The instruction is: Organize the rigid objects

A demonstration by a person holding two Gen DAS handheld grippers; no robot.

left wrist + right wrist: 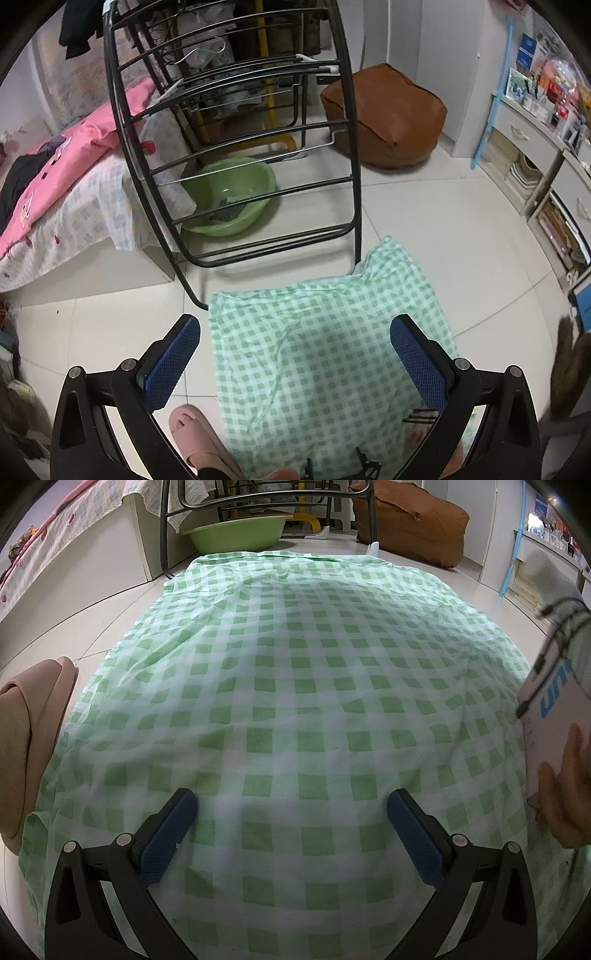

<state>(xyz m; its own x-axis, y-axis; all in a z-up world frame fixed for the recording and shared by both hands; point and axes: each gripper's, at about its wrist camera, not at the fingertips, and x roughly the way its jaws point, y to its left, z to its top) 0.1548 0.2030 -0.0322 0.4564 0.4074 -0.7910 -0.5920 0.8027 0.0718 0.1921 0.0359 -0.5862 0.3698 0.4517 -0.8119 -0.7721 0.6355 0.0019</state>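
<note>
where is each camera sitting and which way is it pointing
Left wrist: held high, tilted down over the checked cloth toward the black rack, green basin and bed; shows the open left gripper and a foot in a pink slipper.
Right wrist: low, just above the cloth, looking level across it; shows the open right gripper and a hand at the right edge.
Shared: cloth, basin, rack legs, brown pouf.

Only partial blue lettering, roughly "um", shows on the white device (554,716) at right.
</note>
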